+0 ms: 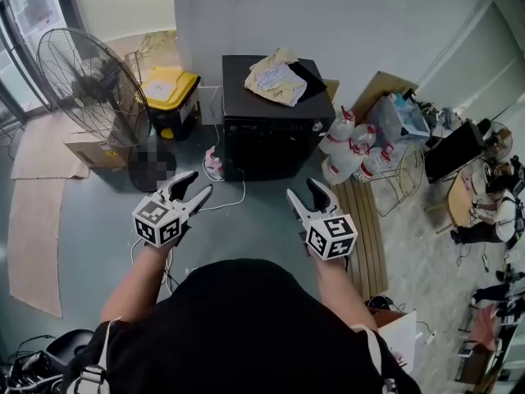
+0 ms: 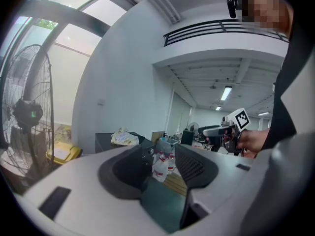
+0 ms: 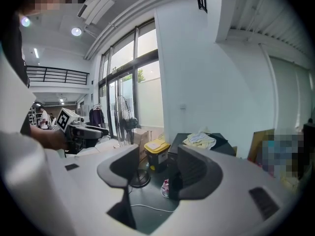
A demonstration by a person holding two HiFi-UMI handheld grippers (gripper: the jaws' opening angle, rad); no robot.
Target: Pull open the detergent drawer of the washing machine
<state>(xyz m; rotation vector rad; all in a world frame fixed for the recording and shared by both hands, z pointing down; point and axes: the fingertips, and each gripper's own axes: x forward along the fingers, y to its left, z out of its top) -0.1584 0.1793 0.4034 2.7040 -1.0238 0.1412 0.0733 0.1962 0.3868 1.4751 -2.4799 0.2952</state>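
Observation:
The washing machine [image 1: 269,125] is a black box against the white wall, about a metre ahead of me, with a crumpled pale cloth [image 1: 276,80] on its top. Its detergent drawer cannot be made out on the dark front. My left gripper [image 1: 199,183] is held open in the air over the floor, short of the machine's left corner. My right gripper [image 1: 302,189] is open too, level with it and short of the right corner. Neither holds or touches anything. The left gripper view shows the machine [image 2: 106,141] far off; the right gripper view shows it [image 3: 224,144] past open jaws.
A large standing fan [image 1: 90,84] and a yellow-lidded bin [image 1: 172,89] stand left of the machine. Several white bottles [image 1: 349,150] crowd its right side beside a wooden pallet [image 1: 365,228]. A white cable [image 1: 234,199] trails on the floor. Flat cardboard [image 1: 33,220] lies far left.

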